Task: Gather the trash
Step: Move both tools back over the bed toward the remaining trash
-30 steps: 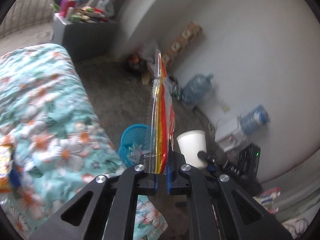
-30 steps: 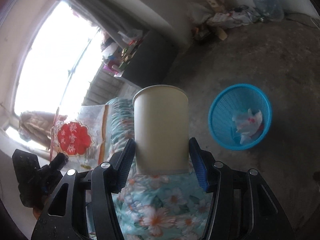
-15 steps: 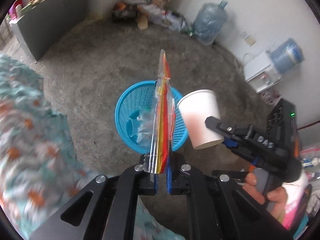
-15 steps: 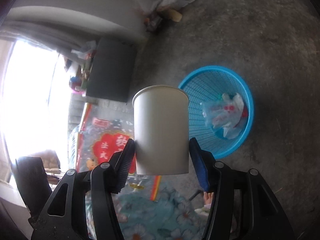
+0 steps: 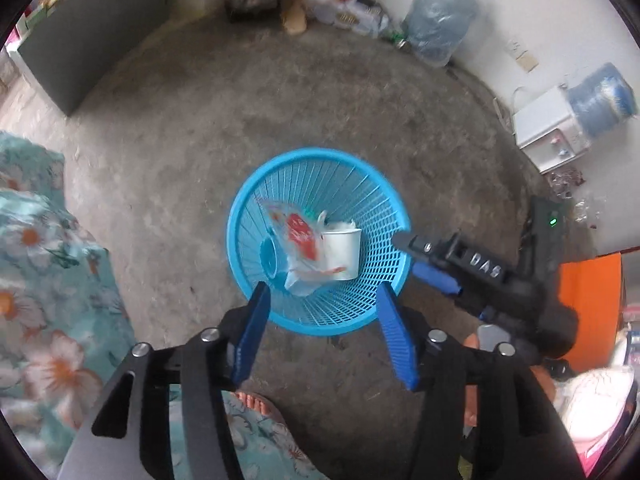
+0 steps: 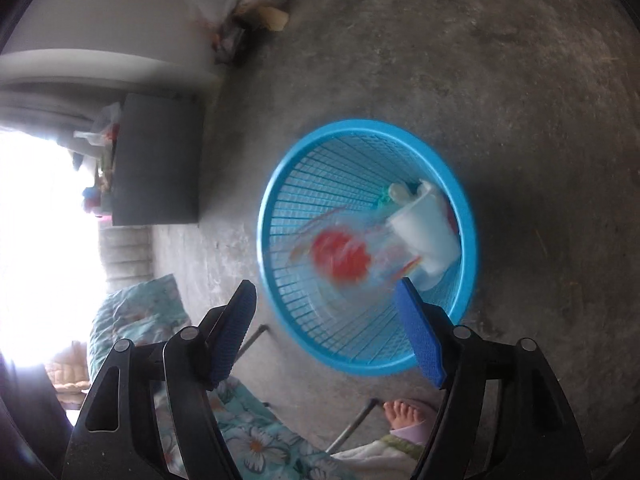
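Observation:
A blue mesh trash basket (image 5: 372,196) stands on the concrete floor; it also shows in the right wrist view (image 6: 320,168). Inside it lie a clear plastic wrapper with a red print (image 5: 300,236), blurred in the right wrist view (image 6: 340,256), and a white paper cup (image 5: 342,250) (image 6: 426,236), on top of other trash. My left gripper (image 5: 322,306) is open and empty just above the basket's near rim. My right gripper (image 6: 324,306) is open and empty over the basket; it shows at the basket's right side in the left wrist view (image 5: 432,258).
A bed with a floral teal cover (image 5: 36,280) is at the left. A grey cabinet (image 5: 80,48) stands at the back left. Water jugs (image 5: 440,24) and a white dispenser (image 5: 548,132) line the far wall. A bare foot (image 6: 404,412) is near the basket.
Both grippers opened over the basket. The wrapper left my left gripper and the paper cup left my right gripper; both now lie in the basket.

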Available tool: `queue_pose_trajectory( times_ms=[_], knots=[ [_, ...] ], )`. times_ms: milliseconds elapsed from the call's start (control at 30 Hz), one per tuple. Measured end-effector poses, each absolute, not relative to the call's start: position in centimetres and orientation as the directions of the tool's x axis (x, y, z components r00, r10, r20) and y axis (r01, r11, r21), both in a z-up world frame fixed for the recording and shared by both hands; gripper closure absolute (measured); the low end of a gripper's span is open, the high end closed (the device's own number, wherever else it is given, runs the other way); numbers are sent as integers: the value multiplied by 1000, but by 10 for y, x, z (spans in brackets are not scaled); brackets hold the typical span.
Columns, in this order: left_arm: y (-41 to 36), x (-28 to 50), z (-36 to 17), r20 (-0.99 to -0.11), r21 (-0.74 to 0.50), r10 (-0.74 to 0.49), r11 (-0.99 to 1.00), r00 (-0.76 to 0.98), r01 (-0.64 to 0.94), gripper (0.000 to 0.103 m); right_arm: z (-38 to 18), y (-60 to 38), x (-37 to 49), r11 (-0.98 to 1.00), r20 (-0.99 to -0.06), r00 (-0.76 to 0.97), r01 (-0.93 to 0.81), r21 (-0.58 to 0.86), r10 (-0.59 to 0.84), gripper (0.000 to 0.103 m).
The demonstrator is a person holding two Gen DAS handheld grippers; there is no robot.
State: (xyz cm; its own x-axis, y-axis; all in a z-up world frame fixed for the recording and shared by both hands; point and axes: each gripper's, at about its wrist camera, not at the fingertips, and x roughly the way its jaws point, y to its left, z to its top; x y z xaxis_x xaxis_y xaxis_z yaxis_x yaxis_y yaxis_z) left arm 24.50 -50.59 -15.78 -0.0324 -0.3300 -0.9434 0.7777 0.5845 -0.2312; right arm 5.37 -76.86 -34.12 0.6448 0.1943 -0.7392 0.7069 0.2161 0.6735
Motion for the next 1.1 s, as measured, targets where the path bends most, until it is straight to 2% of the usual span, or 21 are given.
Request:
queue_pose_trajectory(
  times_ms=[300, 500, 767, 1100],
  knots=[
    [-424, 221, -43, -855, -277, -513, 568, 71, 775, 36, -251, -721, 31, 325, -651, 747, 588, 741, 131, 34],
    [-332, 204, 15, -796, -267, -576, 606, 183, 750, 31, -186, -673, 43, 458, -578, 790, 446, 769, 202, 34],
    [-196, 185, 65, -720, -216, -576, 716, 388, 664, 28, -131, -582, 67, 627, -542, 761, 235, 742, 356, 34],
    [-75, 167, 91, -640, -204, -511, 833, 573, 515, 26, -107, -478, 95, 741, -581, 666, 62, 669, 468, 33]
  ],
)
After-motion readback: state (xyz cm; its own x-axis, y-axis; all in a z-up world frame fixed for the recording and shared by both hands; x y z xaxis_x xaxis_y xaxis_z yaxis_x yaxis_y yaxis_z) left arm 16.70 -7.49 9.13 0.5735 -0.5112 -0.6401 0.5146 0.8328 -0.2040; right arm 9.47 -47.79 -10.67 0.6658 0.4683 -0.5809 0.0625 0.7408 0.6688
